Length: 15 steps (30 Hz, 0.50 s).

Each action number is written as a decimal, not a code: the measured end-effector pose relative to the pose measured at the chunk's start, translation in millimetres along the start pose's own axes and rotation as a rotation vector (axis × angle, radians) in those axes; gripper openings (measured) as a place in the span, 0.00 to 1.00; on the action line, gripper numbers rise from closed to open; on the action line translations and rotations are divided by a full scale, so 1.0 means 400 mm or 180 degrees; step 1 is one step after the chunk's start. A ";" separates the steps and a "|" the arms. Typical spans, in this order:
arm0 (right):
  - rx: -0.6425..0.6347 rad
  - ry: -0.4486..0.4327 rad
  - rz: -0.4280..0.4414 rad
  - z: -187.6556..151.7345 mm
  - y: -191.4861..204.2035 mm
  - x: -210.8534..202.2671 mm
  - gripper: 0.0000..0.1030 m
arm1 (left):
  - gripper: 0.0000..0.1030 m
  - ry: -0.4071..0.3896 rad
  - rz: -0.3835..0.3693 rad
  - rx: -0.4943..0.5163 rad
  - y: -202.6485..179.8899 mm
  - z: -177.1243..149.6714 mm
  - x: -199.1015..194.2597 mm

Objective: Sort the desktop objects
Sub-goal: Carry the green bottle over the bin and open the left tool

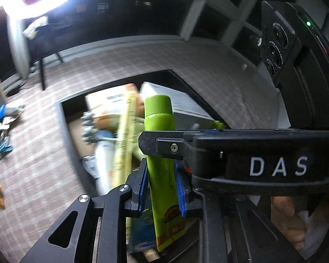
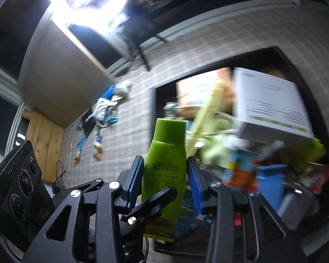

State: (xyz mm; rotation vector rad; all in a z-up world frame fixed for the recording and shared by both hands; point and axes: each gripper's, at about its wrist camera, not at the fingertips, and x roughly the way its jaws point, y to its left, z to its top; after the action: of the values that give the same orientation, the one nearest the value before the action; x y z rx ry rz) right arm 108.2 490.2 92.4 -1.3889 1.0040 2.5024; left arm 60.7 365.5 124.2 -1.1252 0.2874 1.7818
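A green tube with a green cap (image 1: 162,153) stands cap-up between the blue pads of my left gripper (image 1: 161,186), which is shut on it. The same green tube (image 2: 166,164) sits between the blue pads of my right gripper (image 2: 164,182), which closes around it; the left pad touches it and the right pad is at its edge. My right gripper crosses in front of the tube in the left wrist view (image 1: 186,146). Both grippers hold the tube above a dark storage box (image 1: 63,114) full of items.
The box (image 2: 153,100) holds a white carton (image 2: 269,107), an orange-and-white pack (image 2: 199,89), a yellow strip (image 1: 126,140), blue and red packets (image 2: 267,184). It sits on a checked cloth (image 1: 43,164). Loose blue and white items (image 2: 105,114) lie on the cloth.
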 end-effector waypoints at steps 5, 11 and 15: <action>0.0091 -0.0066 -0.0065 -0.006 -0.065 -0.045 0.38 | 0.21 0.0054 -0.0018 0.0125 -0.065 0.012 0.029; 0.0105 -0.0111 -0.0094 -0.009 -0.088 -0.058 0.40 | 0.44 0.0073 0.0190 0.0211 -0.090 0.014 0.045; 0.0164 -0.0230 -0.0122 0.005 -0.094 -0.076 0.44 | 0.44 0.0020 0.0284 0.0132 -0.054 0.011 0.019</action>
State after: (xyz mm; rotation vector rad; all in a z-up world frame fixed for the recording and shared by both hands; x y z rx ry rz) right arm 139.0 527.1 98.5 -1.2812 1.0107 2.4623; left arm 75.2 383.6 126.3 -1.1037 0.3819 1.8423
